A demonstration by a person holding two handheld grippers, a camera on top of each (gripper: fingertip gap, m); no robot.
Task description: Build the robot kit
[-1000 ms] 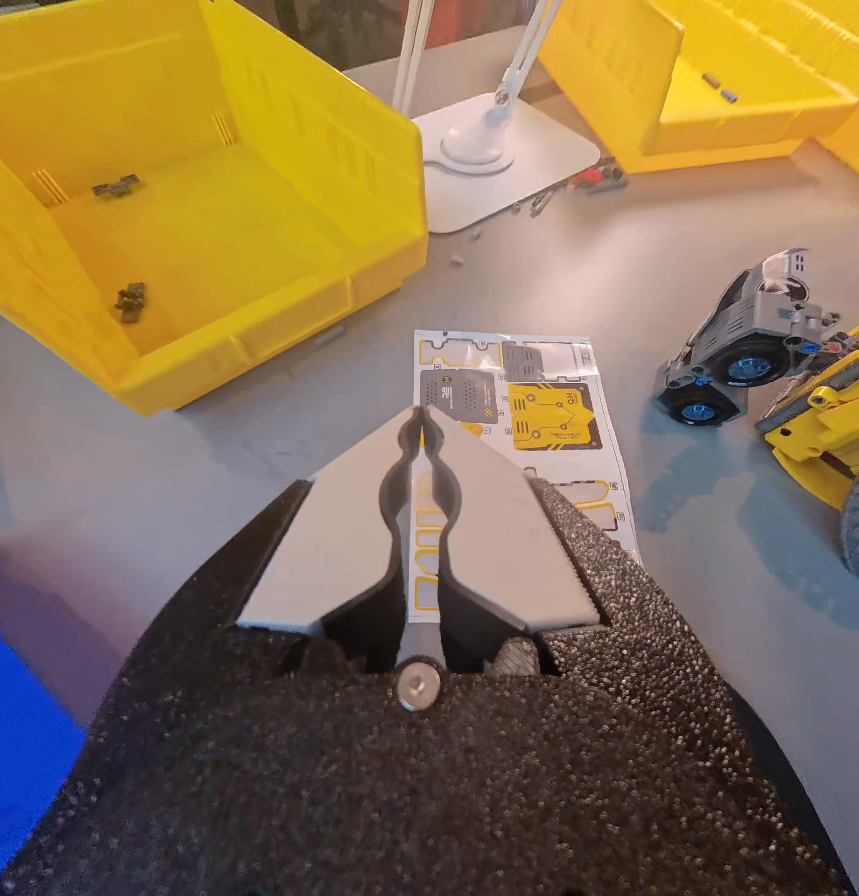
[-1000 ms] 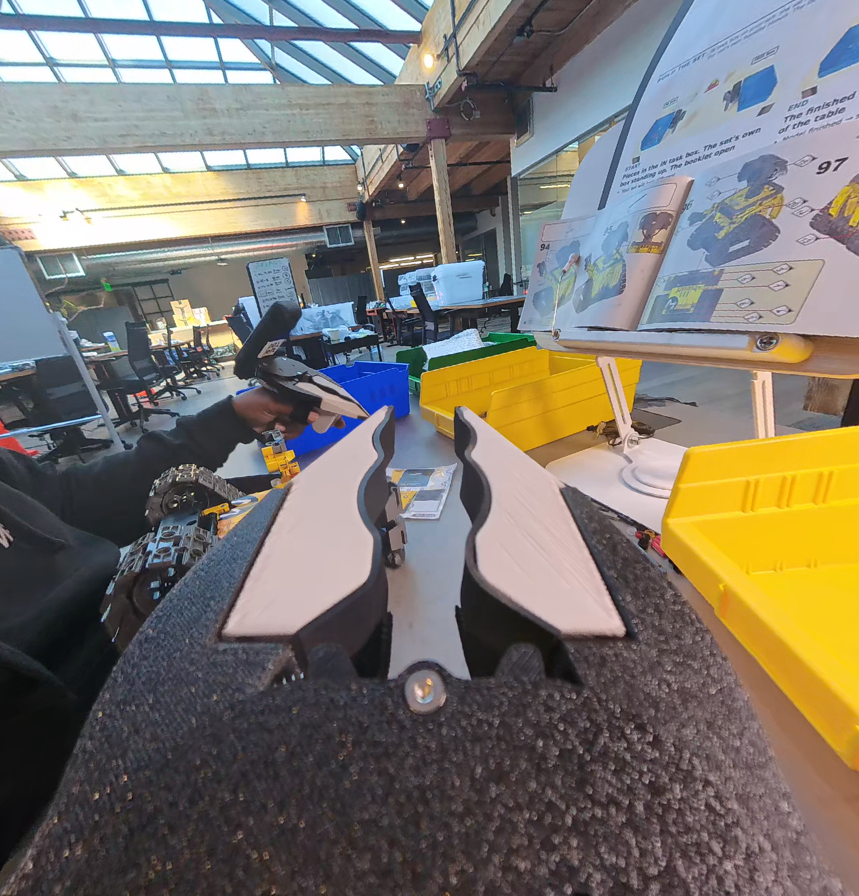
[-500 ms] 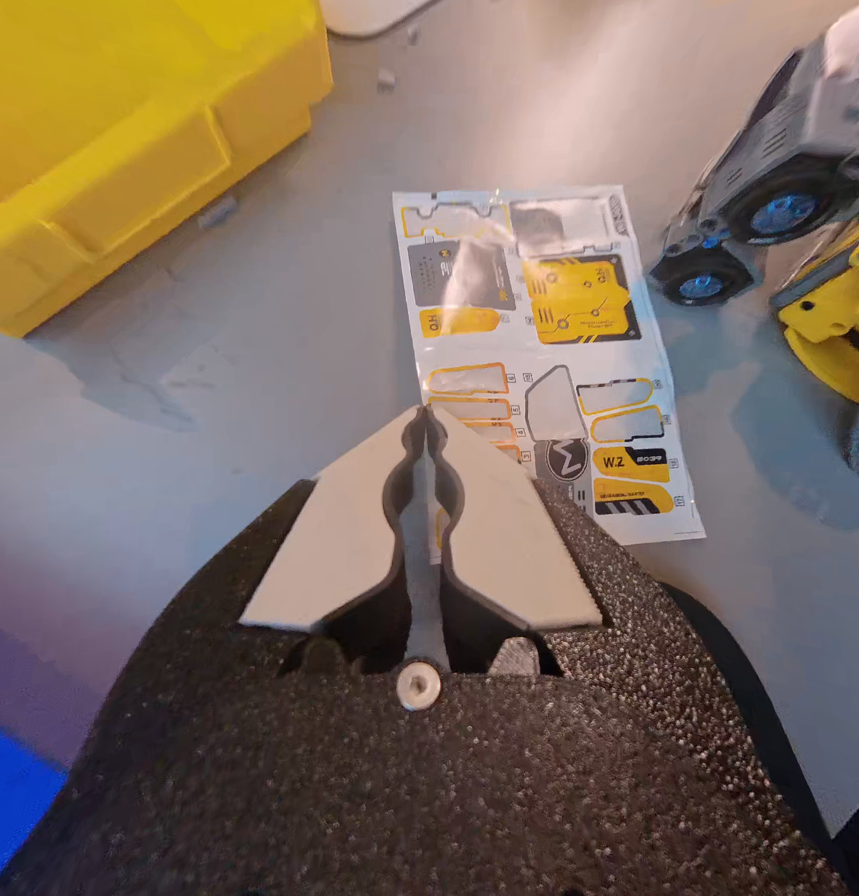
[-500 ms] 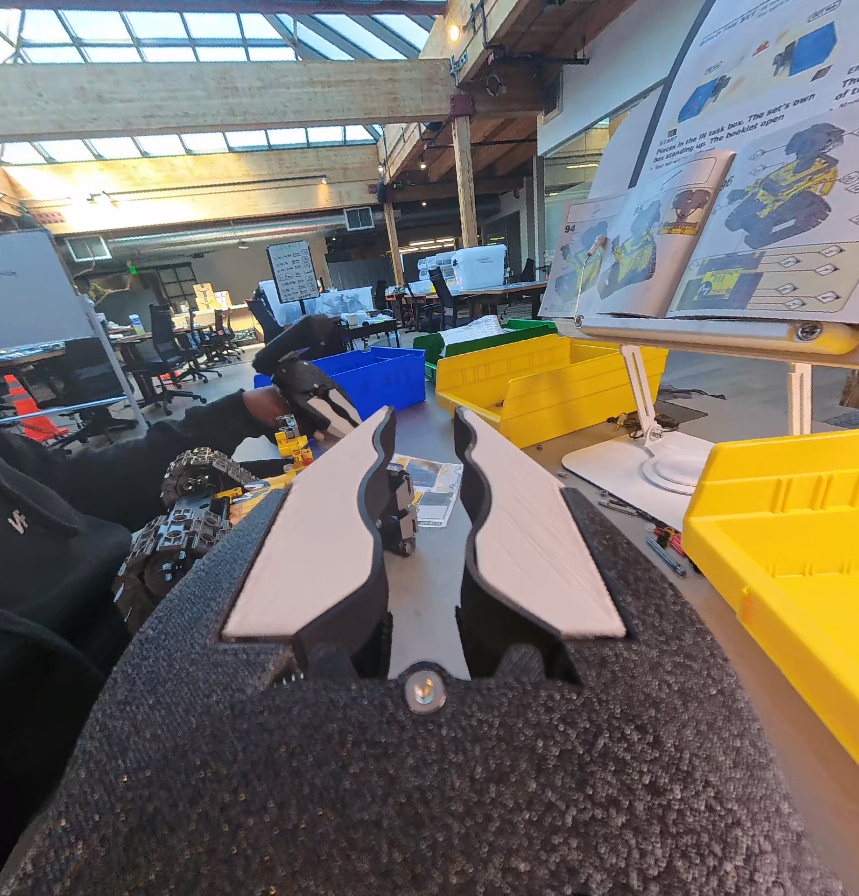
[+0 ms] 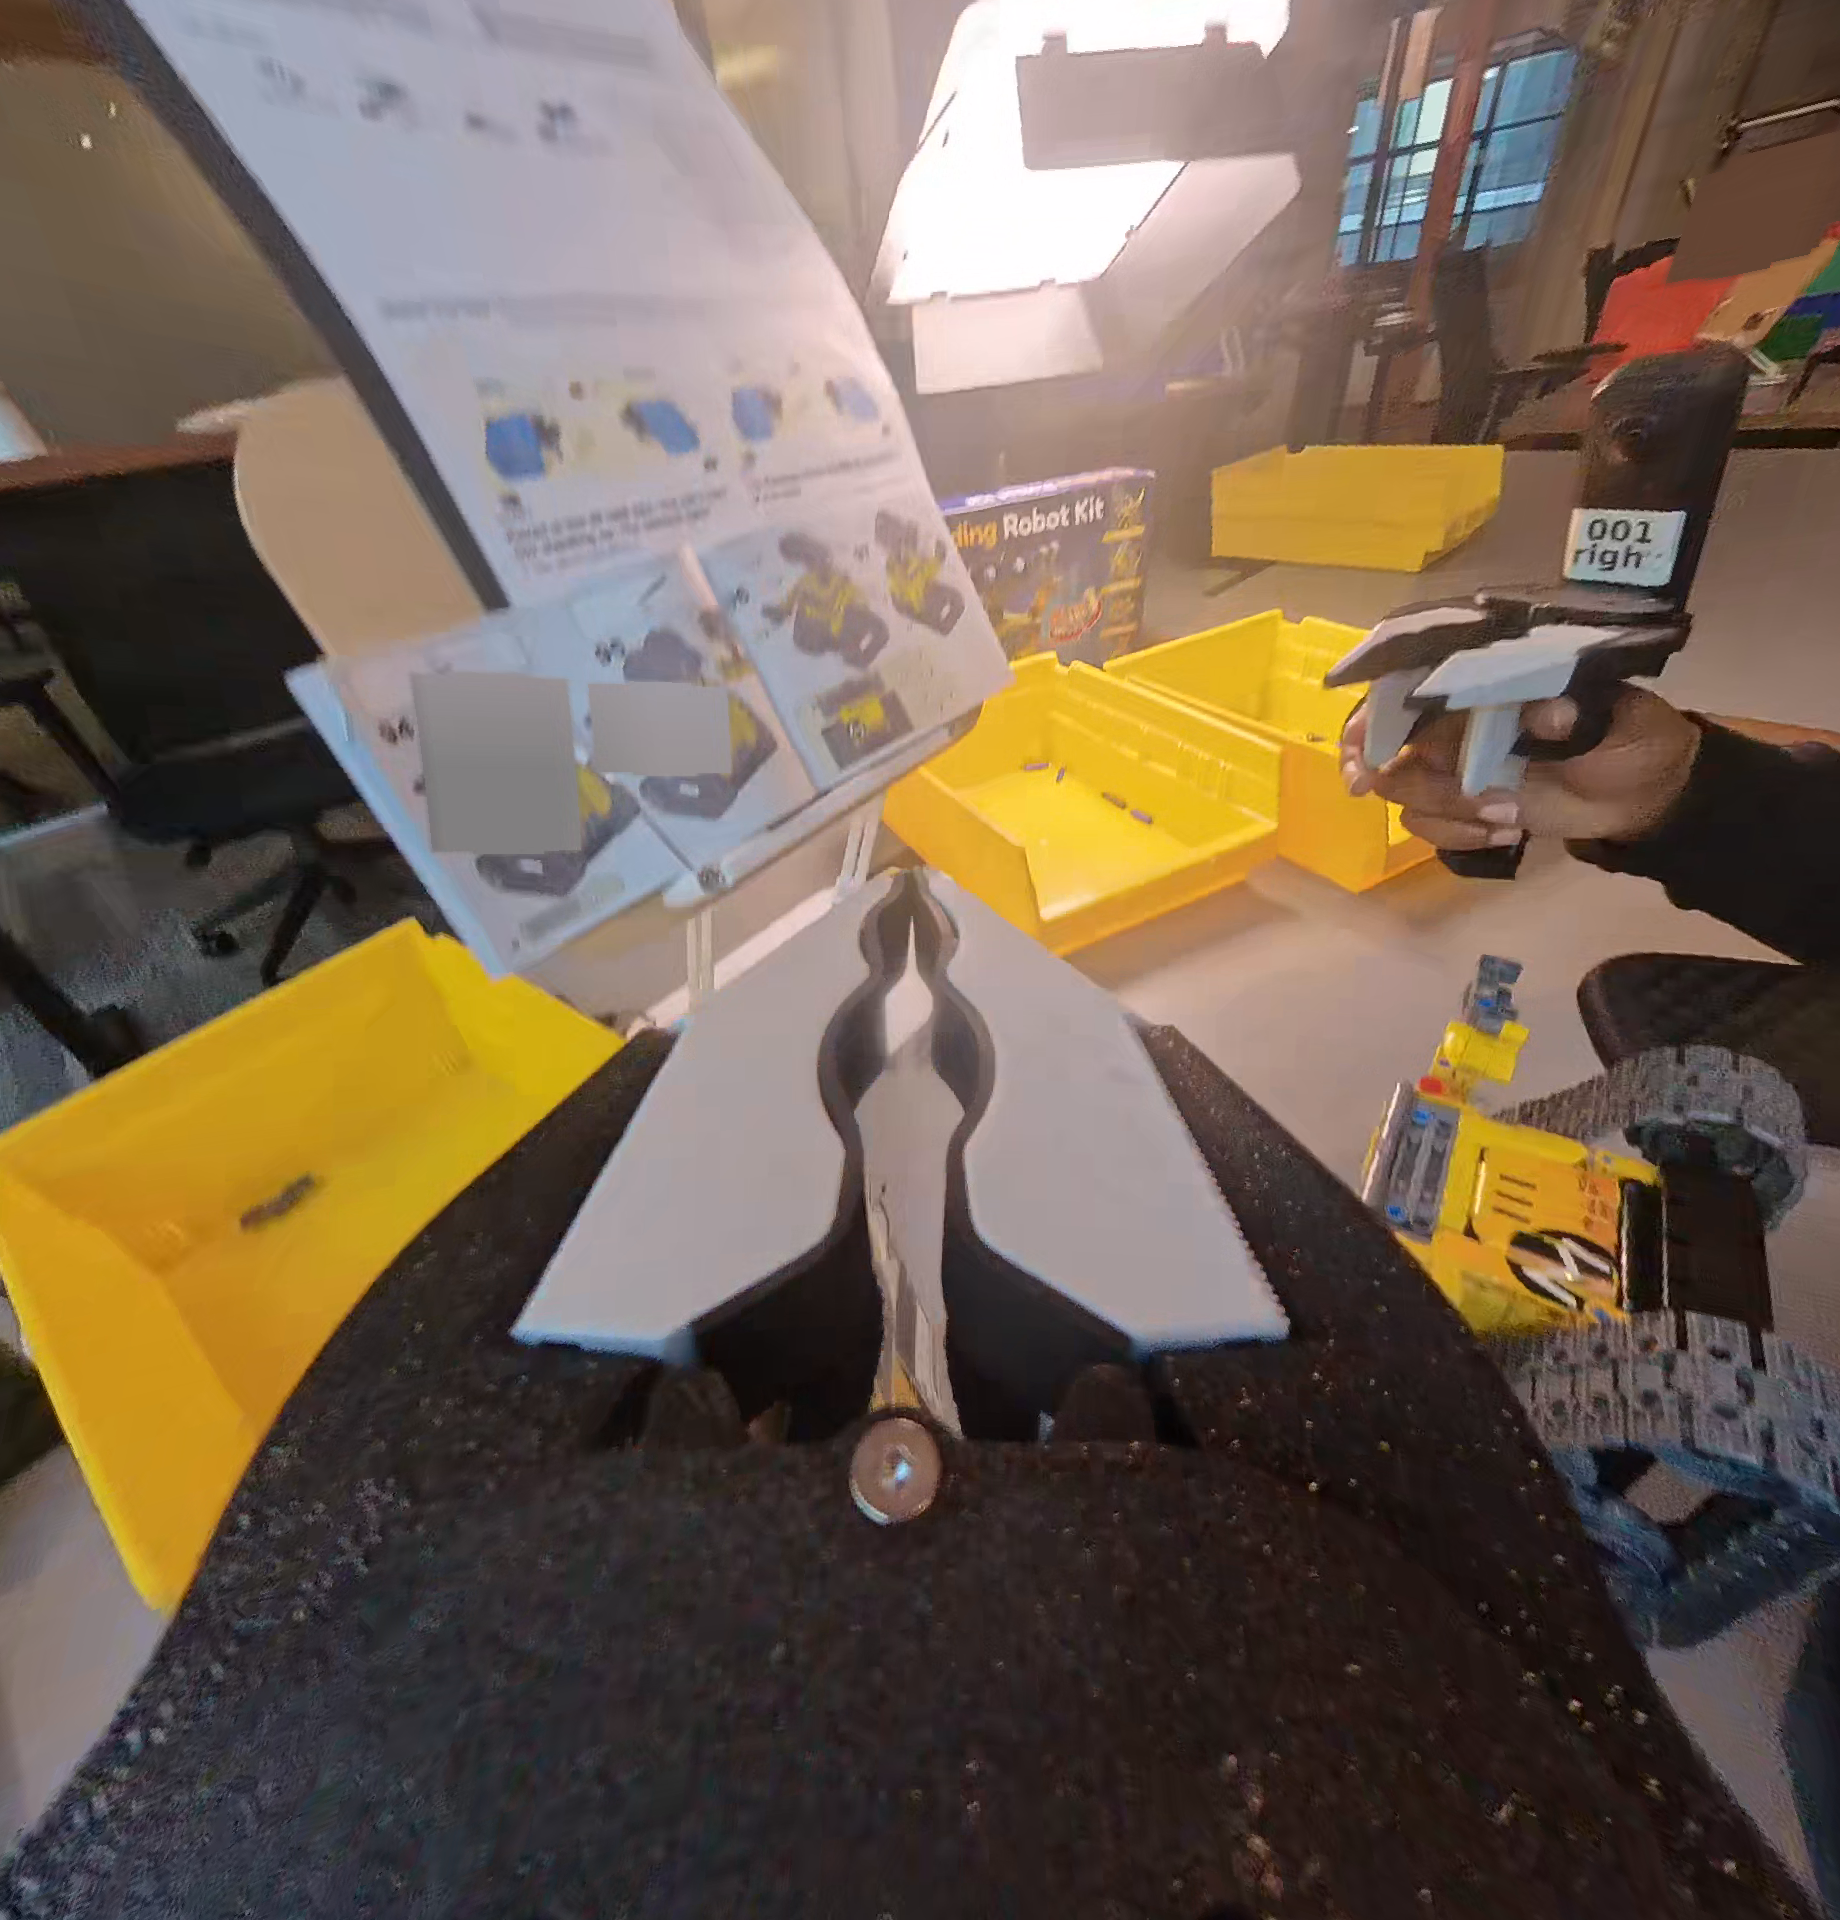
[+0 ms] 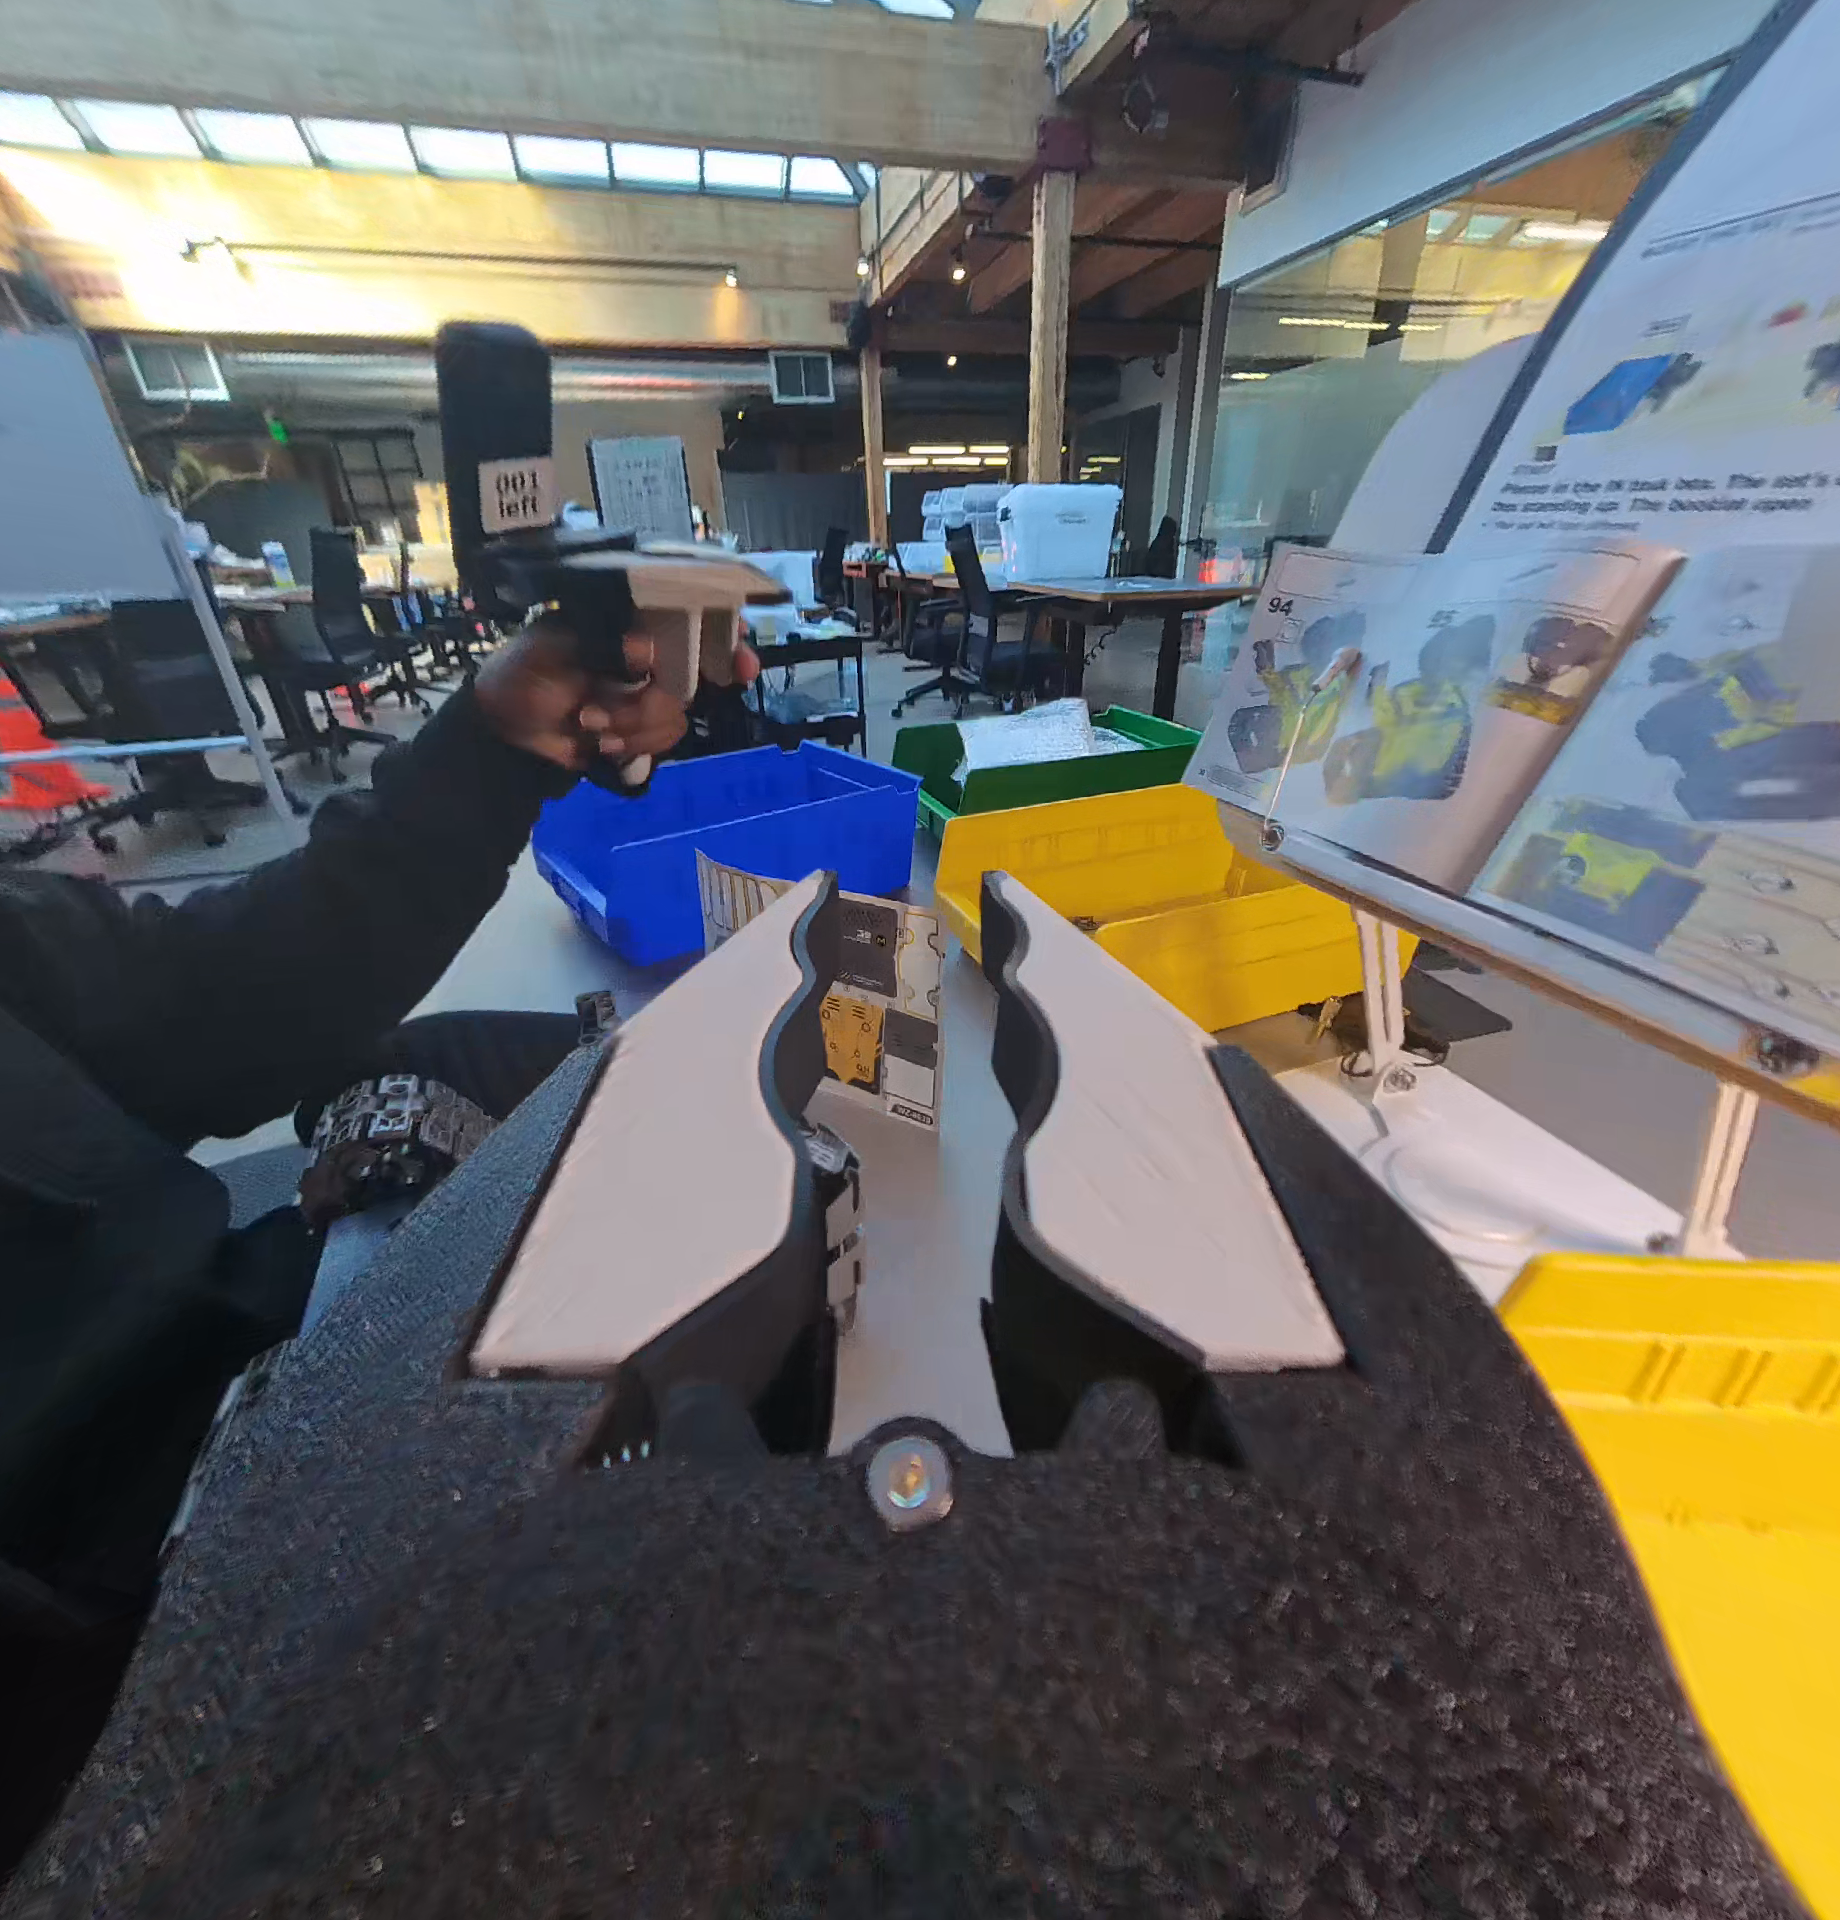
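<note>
Left hand-held gripper [image 5: 911, 888] clenched, raised above the counter [image 6: 926, 1299]. Right hand-held gripper [image 6: 905, 894] released. The sticker sheet [image 6: 874, 987] shows just beyond it, near the blue bin [image 6: 729, 831]. Hazard: the thin sheet may slip or crease if pinched.

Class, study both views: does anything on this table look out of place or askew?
The sticker sheet looks odd: it seems to stand up off the table, its top edge overlapping the blue bin, instead of lying flat. What supports it is hidden.
</note>
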